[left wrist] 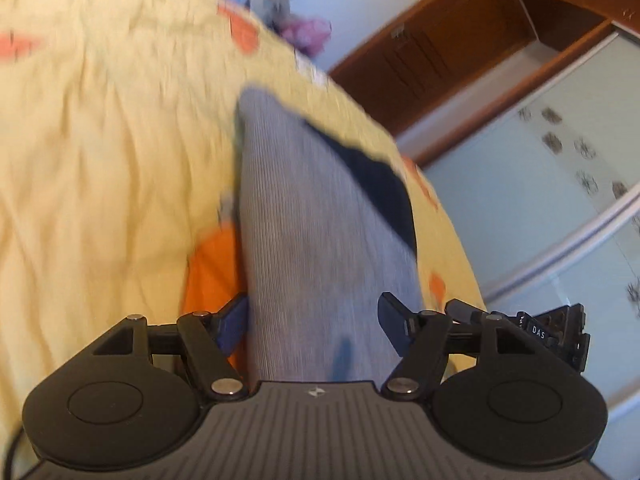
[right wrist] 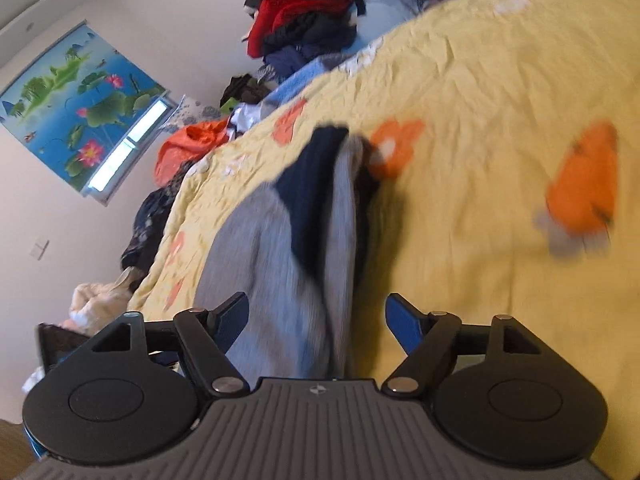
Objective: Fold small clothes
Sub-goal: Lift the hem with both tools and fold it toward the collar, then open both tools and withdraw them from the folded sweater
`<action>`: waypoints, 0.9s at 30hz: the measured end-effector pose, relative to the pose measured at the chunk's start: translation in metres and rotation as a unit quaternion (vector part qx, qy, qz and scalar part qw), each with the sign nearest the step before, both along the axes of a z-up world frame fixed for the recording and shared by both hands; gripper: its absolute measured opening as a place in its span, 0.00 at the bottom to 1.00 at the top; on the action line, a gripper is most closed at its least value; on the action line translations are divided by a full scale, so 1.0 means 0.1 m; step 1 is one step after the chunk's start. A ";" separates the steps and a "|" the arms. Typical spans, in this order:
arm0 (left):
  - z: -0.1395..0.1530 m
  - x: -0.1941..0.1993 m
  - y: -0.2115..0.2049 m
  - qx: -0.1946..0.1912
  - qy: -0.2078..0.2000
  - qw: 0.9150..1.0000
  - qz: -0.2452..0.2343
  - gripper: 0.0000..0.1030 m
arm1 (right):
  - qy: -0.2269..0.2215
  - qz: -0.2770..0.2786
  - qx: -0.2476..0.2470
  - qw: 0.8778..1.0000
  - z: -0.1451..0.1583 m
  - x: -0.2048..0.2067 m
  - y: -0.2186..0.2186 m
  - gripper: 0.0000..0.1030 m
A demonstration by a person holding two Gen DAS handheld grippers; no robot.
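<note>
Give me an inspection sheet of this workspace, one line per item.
Surface: yellow bedspread with orange flowers, wrinkled.
Job's things: grey sock with dark heel, running between both sets of fingers; blurred.
Clutter: clothes pile and orange garment at the bed's far edge.
Grippers: left gripper and right gripper wide apart, sock between them, grip unclear.
Cables: nothing seen.
Surroundings: lotus picture, wooden wardrobe.
</note>
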State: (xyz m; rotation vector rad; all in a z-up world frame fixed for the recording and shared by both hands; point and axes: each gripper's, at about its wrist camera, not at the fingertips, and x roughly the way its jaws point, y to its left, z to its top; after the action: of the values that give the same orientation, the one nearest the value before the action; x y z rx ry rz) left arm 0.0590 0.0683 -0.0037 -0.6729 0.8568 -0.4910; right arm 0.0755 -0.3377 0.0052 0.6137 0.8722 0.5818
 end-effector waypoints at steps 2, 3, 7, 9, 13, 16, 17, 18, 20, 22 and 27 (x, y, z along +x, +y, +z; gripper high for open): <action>-0.05 -0.03 -0.09 0.009 -0.001 1.000 -0.011 0.66 | 0.016 0.016 -0.007 1.000 -0.06 -0.10 0.08 0.60; -0.04 -0.04 -0.14 0.018 -0.008 1.000 -0.012 0.66 | 0.022 0.025 -0.006 0.999 -0.09 -0.13 0.15 0.57; -0.04 0.04 -0.17 0.043 0.019 0.999 -0.008 0.13 | 0.033 0.031 0.001 0.999 -0.16 -0.15 0.31 0.18; -0.01 0.03 -0.11 0.040 0.030 0.999 -0.003 0.13 | 0.012 0.044 -0.017 0.999 -0.10 -0.21 0.38 0.18; 0.22 -0.28 -0.05 0.079 -0.011 0.997 -0.014 0.12 | -0.029 0.078 -0.043 0.996 0.14 -0.45 0.40 0.18; 0.12 -0.38 -0.07 0.116 -0.006 0.993 -0.025 0.12 | -0.028 0.082 -0.059 0.994 0.07 -0.53 0.35 0.18; 0.06 -0.39 -0.08 0.127 -0.001 0.992 -0.024 0.12 | -0.019 0.082 -0.064 0.994 0.00 -0.52 0.35 0.19; 0.06 -0.42 -0.08 0.129 -0.008 0.991 -0.025 0.12 | -0.008 0.079 -0.060 0.995 -0.06 -0.51 0.34 0.25; 0.19 -0.52 -0.10 0.151 -0.040 0.987 -0.020 0.14 | -0.004 0.070 -0.032 0.997 -0.04 -0.51 0.27 0.35; 0.41 -0.68 -0.15 0.182 -0.087 0.979 -0.020 0.23 | -0.038 0.043 -0.029 0.998 0.13 -0.55 0.18 0.55; 0.78 -0.94 -0.46 0.218 -0.251 0.943 -0.002 1.00 | -0.163 -0.064 -0.073 0.982 0.64 -0.35 0.18 0.59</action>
State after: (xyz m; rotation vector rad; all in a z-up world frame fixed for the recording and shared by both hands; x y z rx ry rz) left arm -0.0345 0.0221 0.0744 -0.1222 0.4558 -0.4297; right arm 0.0407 -0.3200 0.0692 0.4218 0.5571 0.4798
